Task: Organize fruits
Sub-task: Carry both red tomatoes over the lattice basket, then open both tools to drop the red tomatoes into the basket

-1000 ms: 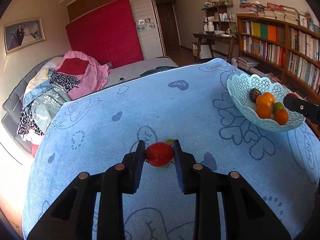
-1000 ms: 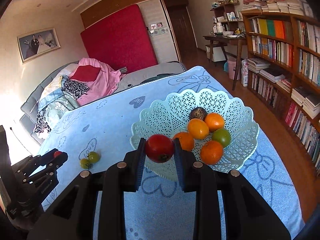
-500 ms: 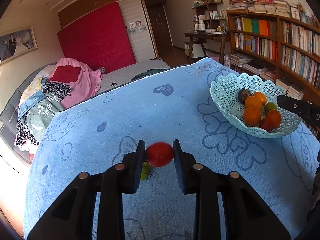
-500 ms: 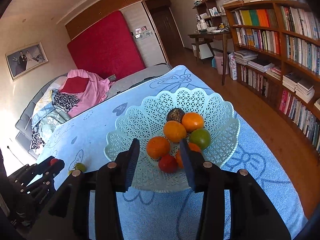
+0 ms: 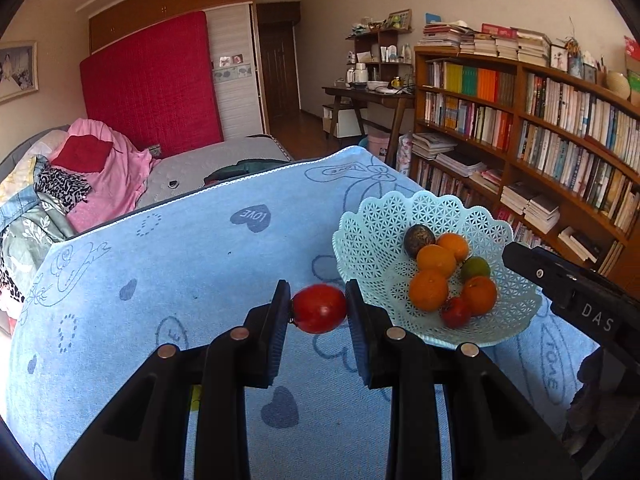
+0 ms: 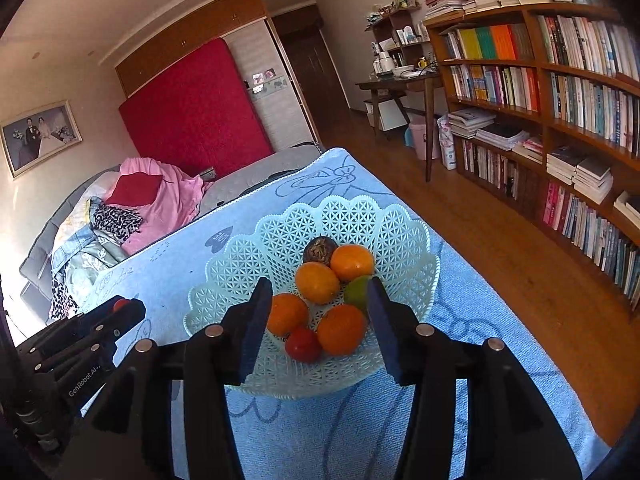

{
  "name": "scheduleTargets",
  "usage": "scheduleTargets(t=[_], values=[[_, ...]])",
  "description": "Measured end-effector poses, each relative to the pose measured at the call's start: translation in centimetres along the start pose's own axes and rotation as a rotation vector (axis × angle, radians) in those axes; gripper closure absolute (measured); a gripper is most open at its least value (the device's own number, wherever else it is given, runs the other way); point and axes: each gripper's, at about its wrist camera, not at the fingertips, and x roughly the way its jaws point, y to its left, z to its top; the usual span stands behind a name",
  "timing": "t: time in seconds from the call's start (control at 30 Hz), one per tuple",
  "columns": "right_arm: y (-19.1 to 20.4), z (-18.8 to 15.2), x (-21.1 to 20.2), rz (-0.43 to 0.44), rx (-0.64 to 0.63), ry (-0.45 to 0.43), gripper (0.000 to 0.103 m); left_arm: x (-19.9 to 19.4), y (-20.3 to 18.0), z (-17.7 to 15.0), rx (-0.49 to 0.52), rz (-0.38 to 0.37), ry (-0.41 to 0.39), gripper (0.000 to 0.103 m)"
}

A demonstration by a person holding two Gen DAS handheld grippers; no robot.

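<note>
the left hand-held gripper [image 5: 319,310] is clamped on a red tomato [image 5: 319,309], carried clear above the blue towel-covered desk [image 5: 180,272]. the pale green lattice fruit basket [image 5: 372,248] lies ahead and to the right of this gripper, just beside the tomato in the left wrist view, so the coming move looks like a short carry rightward and forward over the near rim. being round, the tomato has no long axis to align. in the basket sit four oranges [image 5: 428,290], a green citrus [image 5: 475,267], a dark round fruit [image 5: 418,241] and another small tomato [image 5: 455,313]. the right hand-held gripper [image 6: 319,316] hovers over the basket, nearer to it, its jaws opening with nothing pinched between them. the left wrist view alone shows a yellow-green fruit [image 5: 195,398] on the desk beneath the left gripper; only the right wrist view looks squarely down onto the basket's near side.
</note>
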Motion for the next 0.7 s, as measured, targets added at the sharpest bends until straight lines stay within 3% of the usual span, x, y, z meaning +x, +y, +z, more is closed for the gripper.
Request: scheduleTargets(t=[0.43,0.47,0.57,0.7], values=[[-0.8,0.1,0.2,0.002,0.026,0.003,0.052,1.3,-4.3,0.7,0.075,-0.115,-0.010,0.073],[-0.8,0.1,0.2,0.001,0.025,0.003,0.052,1.3,-4.4,0.7,0.078,-0.117,-0.014,0.070],[-0.8,0.0,0.2,-0.001,0.024,0.004,0.052,1.0,-4.4,0.6,0.077,-0.119,-0.028,0.041],[-0.8,0.0,0.2,0.000,0.025,0.004,0.048,0.9,-3.8,0.4,0.061,-0.119,-0.025,0.034]])
